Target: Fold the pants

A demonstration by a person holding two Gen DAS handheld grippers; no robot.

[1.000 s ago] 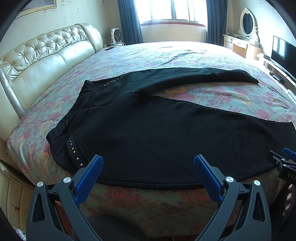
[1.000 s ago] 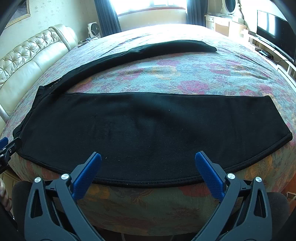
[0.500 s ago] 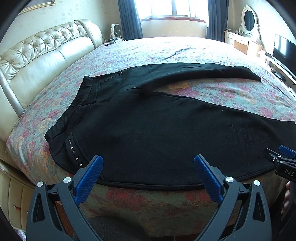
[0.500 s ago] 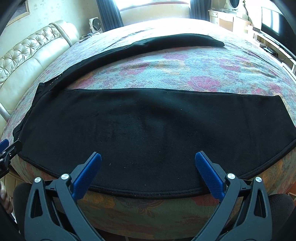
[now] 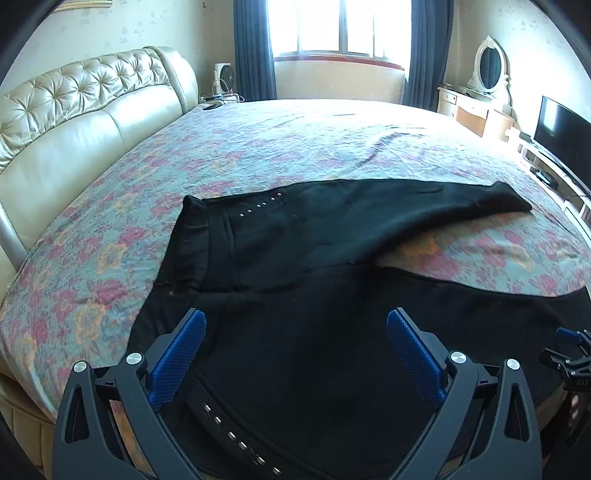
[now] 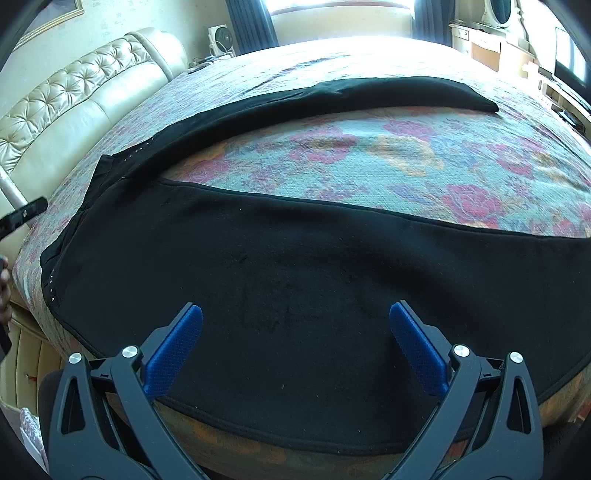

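Floral bedspread [image 5: 295, 147] covers a big bed in a sunny bedroom. Both claws hang spread wide over the near edge, gripping nothing: left claw [image 5: 295, 350] above the studded waist, right claw [image 6: 295, 343] above the near leg. Black pants [image 5: 295, 295] lie flat with legs splayed apart. Further back sit a tufted headboard [image 5: 74, 110], window [image 5: 340, 26] and TV [image 5: 561, 125].

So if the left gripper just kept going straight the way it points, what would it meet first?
Probably the black pants: the open left gripper points at the hip area by the waistband, though depth is unclear.
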